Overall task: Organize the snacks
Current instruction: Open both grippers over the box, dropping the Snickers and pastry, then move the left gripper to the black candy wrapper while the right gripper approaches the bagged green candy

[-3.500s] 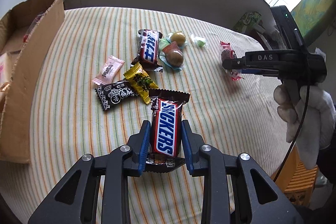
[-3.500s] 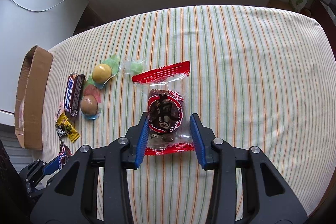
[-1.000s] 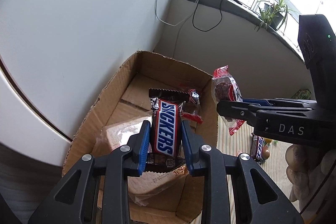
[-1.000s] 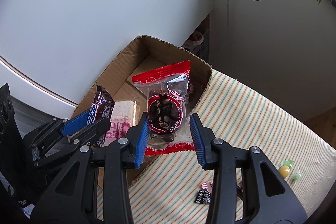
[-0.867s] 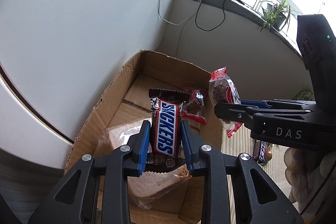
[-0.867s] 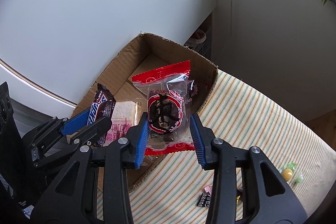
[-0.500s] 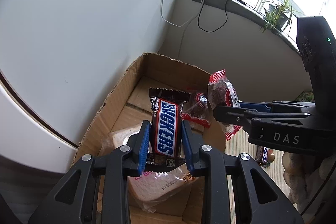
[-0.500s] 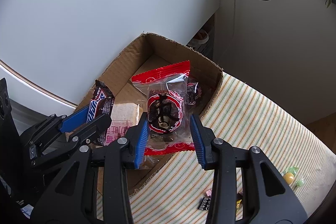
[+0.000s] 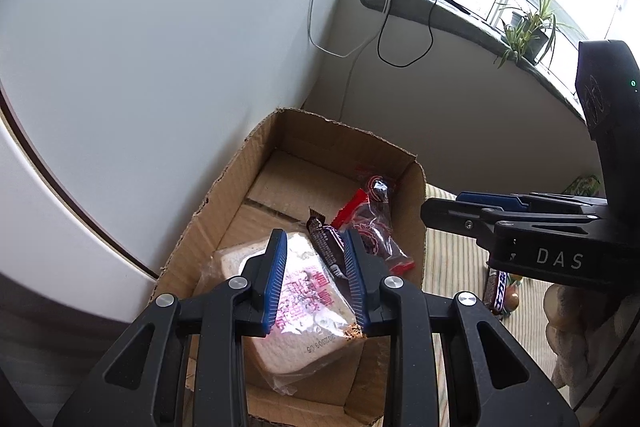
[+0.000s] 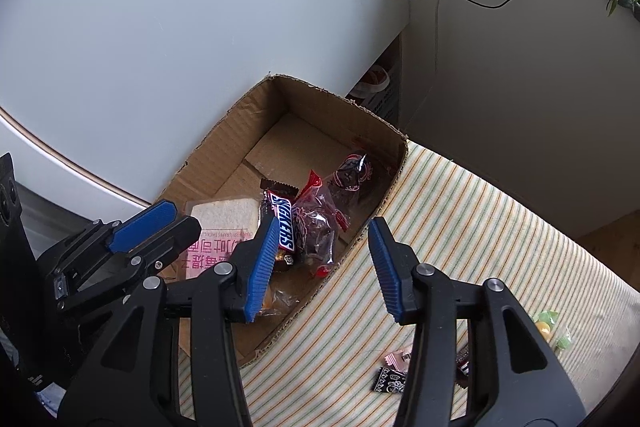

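Observation:
The open cardboard box sits at the striped table's edge against a white wall. In it lie a wrapped bread slice, a Snickers bar, a red-edged clear snack packet and a second such packet. My left gripper hovers over the box, open and holding nothing. My right gripper hangs above the box's near rim. Its jaws are opening, and the packet lies loose below them.
The striped tablecloth stretches to the right of the box. Small candies lie on it: a black one, a pink one and a yellow-green one. Another Snickers bar lies there too. A gloved hand holds the right gripper.
The Snickers bar has left my left jaws and lies in the box. The red packet has dropped from my right jaws into the box, and those jaws have widened.

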{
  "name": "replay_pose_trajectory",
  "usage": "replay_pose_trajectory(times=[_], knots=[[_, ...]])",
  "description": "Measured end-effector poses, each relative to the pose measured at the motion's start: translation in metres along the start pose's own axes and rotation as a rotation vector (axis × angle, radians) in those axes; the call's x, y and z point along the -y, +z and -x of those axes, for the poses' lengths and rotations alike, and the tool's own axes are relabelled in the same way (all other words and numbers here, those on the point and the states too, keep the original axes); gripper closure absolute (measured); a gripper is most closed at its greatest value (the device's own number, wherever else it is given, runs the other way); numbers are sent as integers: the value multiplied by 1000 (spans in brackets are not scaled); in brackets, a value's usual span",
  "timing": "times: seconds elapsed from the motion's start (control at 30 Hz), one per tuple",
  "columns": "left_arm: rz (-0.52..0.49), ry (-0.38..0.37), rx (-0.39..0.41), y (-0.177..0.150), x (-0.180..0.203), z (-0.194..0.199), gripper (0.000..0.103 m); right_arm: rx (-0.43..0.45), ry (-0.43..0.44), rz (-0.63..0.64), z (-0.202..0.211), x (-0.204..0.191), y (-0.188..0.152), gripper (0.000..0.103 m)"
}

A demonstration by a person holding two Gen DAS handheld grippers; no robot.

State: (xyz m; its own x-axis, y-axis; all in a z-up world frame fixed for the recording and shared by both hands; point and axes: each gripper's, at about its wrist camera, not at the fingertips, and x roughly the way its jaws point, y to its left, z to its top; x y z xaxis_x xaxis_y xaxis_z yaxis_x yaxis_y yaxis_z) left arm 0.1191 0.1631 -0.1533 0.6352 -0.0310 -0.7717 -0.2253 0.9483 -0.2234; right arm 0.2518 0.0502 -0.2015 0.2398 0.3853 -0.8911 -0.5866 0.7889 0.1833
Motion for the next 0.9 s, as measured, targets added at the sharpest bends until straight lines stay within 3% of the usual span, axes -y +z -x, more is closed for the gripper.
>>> replay_pose_trajectory(times=[0.37,0.6,0.9], knots=[[-24,-22,19,-8,16,19,75,48,-23,-45,43,31,-25,55],[-60,-52,8,-25,37,29,75,83,-45,-132,76,75,-52,55],[-91,-121,-36,-48,68,30,75,91,-135,-218,99,135,-94,54]])
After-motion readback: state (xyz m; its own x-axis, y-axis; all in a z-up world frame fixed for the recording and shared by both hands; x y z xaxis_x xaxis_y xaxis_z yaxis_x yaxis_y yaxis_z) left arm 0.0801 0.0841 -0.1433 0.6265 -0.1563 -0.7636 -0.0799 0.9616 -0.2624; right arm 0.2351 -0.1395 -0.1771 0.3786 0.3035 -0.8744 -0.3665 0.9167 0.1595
